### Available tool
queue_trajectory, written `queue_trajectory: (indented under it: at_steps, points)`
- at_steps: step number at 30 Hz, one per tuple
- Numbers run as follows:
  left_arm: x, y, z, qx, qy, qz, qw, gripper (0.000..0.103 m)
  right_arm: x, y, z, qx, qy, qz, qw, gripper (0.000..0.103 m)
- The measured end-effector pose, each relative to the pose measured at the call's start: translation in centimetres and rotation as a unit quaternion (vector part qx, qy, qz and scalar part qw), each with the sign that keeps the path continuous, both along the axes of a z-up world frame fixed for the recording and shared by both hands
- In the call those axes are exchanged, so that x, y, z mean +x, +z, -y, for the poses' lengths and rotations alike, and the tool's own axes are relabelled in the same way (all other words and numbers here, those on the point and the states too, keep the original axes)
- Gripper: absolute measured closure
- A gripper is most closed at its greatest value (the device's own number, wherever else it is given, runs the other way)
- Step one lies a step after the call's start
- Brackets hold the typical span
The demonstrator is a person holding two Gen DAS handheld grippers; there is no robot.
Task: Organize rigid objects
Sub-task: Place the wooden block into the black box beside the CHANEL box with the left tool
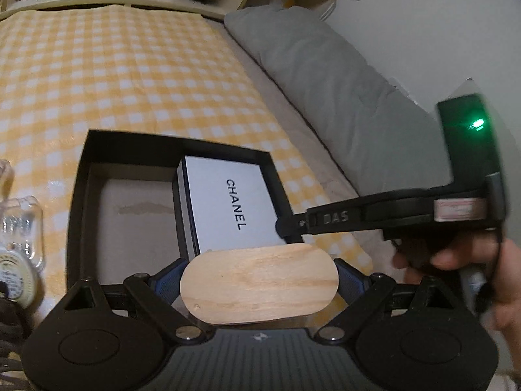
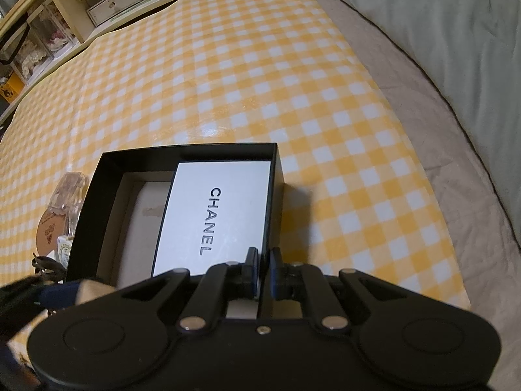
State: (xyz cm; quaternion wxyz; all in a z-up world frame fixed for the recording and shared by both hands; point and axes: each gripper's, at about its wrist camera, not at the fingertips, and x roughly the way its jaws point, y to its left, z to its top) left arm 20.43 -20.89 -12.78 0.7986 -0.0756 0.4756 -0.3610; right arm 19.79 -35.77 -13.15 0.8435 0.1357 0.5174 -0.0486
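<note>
Looking from the left wrist, a wooden block (image 1: 259, 285) is pinched by the left gripper (image 1: 259, 288) near the black tray (image 1: 78, 195). From the right wrist, the right gripper (image 2: 263, 268) is pressed onto the tray's wall beside the white box (image 2: 215, 215).

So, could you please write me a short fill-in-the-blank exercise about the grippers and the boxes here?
1. The oval block clamped in the left gripper is made of ____.
2. The white box bears the printed word ____.
3. The right gripper is shut on a wall of the ____ outer box.
4. The cloth underneath is checked in white and ____.

Missing words: wood; CHANEL; black; yellow.
</note>
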Motion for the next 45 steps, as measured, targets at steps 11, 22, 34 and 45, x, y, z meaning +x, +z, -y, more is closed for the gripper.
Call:
queue_trajectory:
  at_steps: [11, 22, 34, 45]
  points:
    - [1.2, -3.3, -0.1, -0.026, 0.026, -0.059, 0.9976, 0.0, 0.0, 0.0, -0.1, -0.003, 0.002, -0.001, 1.0, 0.095]
    - [1.6, -3.9, 0.5, 0.031, -0.008, -0.06, 0.9977, 0.005, 0.0, 0.1, -0.3, -0.007, 0.003, -0.003, 1.0, 0.095]
    - [1.4, -4.9, 0.7, -0.021, -0.043, -0.065, 0.9967, 0.006, -0.1, 0.2, -0.4, -0.007, 0.002, -0.004, 1.0, 0.095]
    - [1.4, -1.6, -0.1, -0.013, -0.045, -0.032, 0.9984, 0.006, -0.1, 0.1, -0.2, -0.003, -0.001, -0.001, 1.0, 0.098]
